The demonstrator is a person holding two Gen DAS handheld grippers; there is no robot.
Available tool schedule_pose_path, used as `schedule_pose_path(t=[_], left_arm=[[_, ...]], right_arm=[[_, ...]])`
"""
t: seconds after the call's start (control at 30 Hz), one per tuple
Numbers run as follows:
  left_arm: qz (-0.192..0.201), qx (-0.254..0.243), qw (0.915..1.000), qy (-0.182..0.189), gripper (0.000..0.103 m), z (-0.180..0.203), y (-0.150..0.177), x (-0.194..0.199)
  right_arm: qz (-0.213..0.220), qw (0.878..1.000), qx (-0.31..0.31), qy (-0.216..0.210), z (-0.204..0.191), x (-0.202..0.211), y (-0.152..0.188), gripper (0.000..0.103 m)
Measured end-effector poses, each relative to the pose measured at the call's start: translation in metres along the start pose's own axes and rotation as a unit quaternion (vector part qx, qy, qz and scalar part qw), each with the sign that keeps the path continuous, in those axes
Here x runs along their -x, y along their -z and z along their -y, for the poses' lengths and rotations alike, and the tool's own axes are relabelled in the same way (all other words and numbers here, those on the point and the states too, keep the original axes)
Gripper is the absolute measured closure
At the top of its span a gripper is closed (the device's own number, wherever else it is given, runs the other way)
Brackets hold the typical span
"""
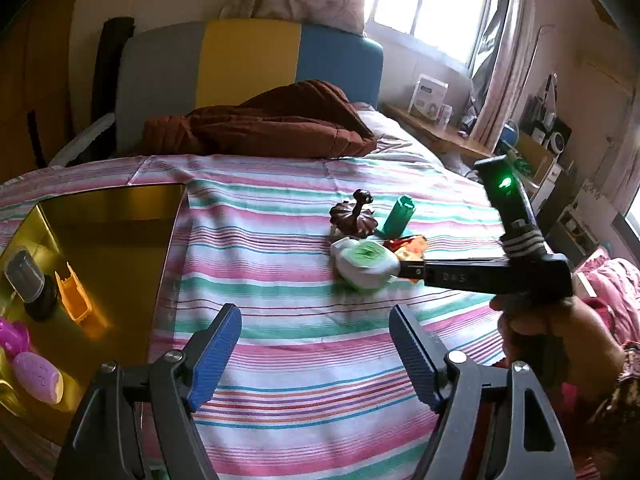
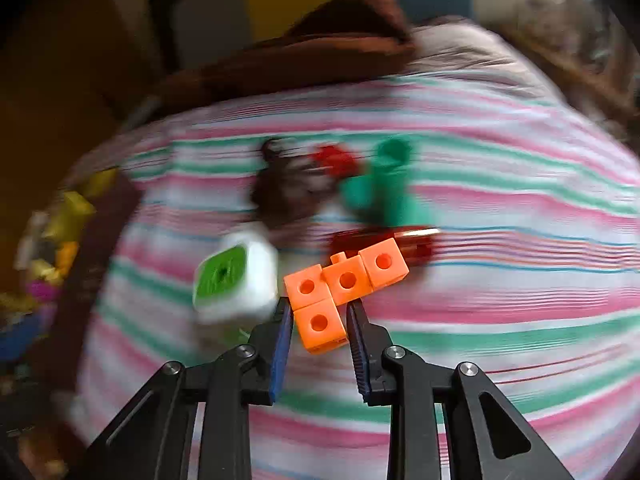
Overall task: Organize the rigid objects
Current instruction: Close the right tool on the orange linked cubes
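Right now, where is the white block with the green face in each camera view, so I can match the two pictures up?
Left wrist view: the white block with the green face sits right of centre on the striped sheet, at the tip of the right tool.
Right wrist view: it is left of centre, blurred, beside the orange cubes in the tool.
Shared landmark: the green cylinder behind it.

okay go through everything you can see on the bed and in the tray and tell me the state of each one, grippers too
Left gripper: open, empty, above the striped sheet.
Right gripper: shut on the orange linked cubes.
White and green box: on the sheet, tilted, blurred.
Green tube: lying tilted on the sheet.
Brown ornament: on the sheet beside the tube.
Gold tray: partly filled.
Pink oval piece: lying in the tray.
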State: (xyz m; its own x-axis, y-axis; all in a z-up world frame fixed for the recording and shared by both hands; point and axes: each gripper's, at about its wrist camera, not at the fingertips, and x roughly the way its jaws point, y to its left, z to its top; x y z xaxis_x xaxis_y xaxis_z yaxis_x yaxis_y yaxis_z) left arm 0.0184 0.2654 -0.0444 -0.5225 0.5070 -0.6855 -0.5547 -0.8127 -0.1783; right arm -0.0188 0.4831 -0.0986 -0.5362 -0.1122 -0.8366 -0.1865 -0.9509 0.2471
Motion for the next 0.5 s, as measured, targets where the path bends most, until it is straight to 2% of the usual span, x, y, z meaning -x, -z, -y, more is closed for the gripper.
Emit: schedule_pose_path(t=[0.07,0.17,0.3,0.4,0.5], left_arm=[[-0.003,-0.003,1.0000,-0.003,0.025,0.001,-0.001,-0.005],[-0.010,-0.003,0.9999,-0.012,0.025,0.003,-0.006,-0.015],[-0.029,-0.018,0.9993,-0.017,0.025,0.014,-0.014,-0.036],[-0.049,-0.033,0.9982,-0.003,0.025,0.027,-0.022,-0.059],[-0.072,-0.027,0.9970,0.011,0.025,0.036,-0.030,-0.082]], right_arm=[[-0.004,1.000,0.009,-0.020,-0.008,0.002,0.004,0.075],[0.001,1.000,0.005,-0.009,-0.008,0.008,0.008,0.075],[0.005,0.998,-0.044,0.036,0.017,0.015,0.008,0.075],[0.002,0.995,-0.071,0.075,0.036,0.017,0.007,0.075],[-0.008,0.992,-0.096,0.081,0.047,0.014,0.008,0.075]])
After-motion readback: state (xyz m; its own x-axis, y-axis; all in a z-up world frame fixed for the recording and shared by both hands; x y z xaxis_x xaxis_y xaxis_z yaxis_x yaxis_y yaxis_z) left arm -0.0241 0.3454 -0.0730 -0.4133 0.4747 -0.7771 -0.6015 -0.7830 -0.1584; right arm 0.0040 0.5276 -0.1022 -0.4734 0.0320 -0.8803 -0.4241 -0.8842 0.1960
